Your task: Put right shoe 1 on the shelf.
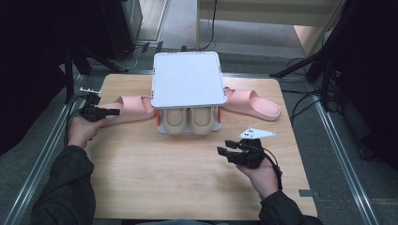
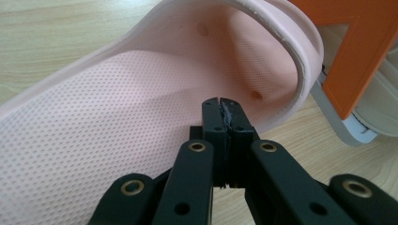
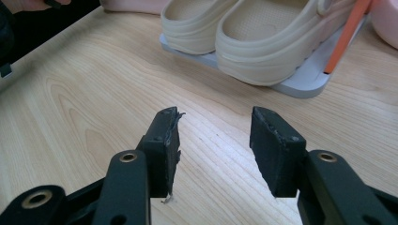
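Jaws of the left gripper (image 1: 114, 112) are seen pressed fully together with nothing between them, their tips poised just over the dotted insole of a pink slipper (image 1: 133, 107), close behind its strap. That slipper lies flat on the wooden table (image 1: 155, 183), directly ahead of the left gripper, its toe end against the orange-sided shoe rack (image 1: 187, 78). A second pink slipper (image 1: 253, 103) is noted on the far side of the rack, well apart from the left gripper and ahead of the right gripper (image 3: 215, 136). The right gripper is held with jaws spread and empty above bare tabletop; a pair of beige clogs (image 3: 244, 33) on the rack's lower shelf sits ahead of it.
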The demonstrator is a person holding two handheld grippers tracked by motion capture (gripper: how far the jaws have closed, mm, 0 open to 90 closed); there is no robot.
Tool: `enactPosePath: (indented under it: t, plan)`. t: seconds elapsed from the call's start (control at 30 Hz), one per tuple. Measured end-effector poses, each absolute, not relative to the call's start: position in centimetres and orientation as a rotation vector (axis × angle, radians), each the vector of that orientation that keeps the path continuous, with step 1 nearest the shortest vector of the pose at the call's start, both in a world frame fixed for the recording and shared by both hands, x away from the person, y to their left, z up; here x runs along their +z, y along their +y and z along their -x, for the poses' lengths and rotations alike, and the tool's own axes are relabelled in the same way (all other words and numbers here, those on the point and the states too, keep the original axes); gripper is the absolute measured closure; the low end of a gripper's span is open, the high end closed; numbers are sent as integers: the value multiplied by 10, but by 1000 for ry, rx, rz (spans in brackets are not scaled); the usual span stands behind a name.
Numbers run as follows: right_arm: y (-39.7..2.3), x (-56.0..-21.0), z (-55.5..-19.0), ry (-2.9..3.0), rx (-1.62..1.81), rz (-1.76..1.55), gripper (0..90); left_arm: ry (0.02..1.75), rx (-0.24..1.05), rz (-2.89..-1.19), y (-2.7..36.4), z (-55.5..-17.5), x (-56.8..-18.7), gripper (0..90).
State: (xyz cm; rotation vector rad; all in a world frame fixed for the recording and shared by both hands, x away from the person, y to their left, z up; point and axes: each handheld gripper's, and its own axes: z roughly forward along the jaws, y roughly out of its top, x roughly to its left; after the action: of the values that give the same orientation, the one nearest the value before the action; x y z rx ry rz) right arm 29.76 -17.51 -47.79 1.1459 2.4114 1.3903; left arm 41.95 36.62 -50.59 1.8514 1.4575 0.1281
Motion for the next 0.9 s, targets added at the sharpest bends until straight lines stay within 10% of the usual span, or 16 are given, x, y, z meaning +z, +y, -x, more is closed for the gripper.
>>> enactPosePath:
  t: [0.9]
  plan:
    - [-143,-477,-317,2502,1405,-1030,532,1424,77,-1866,322,-377,-507,896]
